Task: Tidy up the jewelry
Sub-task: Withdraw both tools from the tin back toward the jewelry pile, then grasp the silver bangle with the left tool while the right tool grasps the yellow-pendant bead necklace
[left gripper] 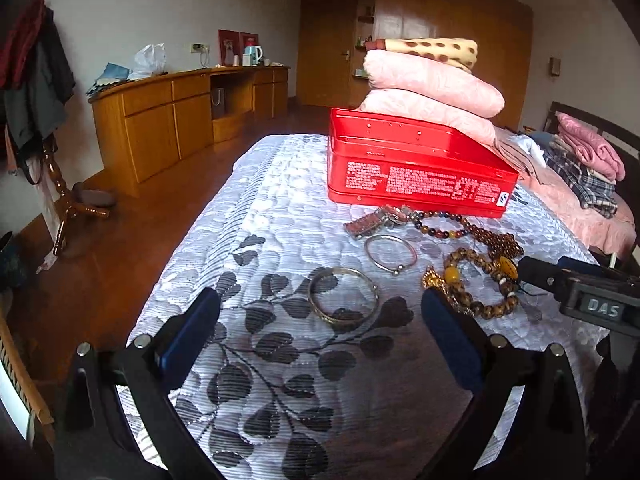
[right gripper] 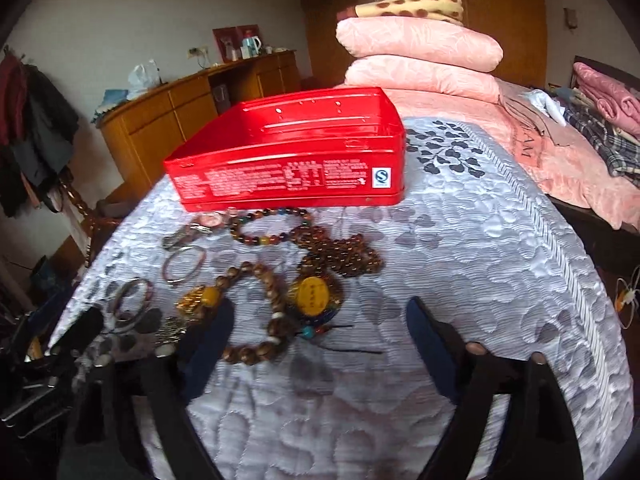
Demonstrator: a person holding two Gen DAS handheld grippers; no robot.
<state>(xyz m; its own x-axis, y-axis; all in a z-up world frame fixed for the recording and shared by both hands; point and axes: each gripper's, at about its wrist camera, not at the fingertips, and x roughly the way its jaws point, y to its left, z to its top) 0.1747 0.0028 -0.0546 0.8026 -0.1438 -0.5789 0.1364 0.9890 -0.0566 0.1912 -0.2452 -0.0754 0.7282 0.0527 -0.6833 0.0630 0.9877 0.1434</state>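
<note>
Red tin (right gripper: 288, 168) sits on the bed (right gripper: 480, 248), jewelry (right gripper: 280, 280) heaped just before it; both hand-held grippers, left (left gripper: 320, 312) and right (right gripper: 320, 320), hover spread, pinching nothing.

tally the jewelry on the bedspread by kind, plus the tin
Metal bangles: 2, a wide one and a thin open-ended one
Bead strings: 3, multicoloured bracelet, dark brown string, large-bead strand with yellow pendants
Wristwatch: 1
Red tin, open: 1
Total: 7
</note>
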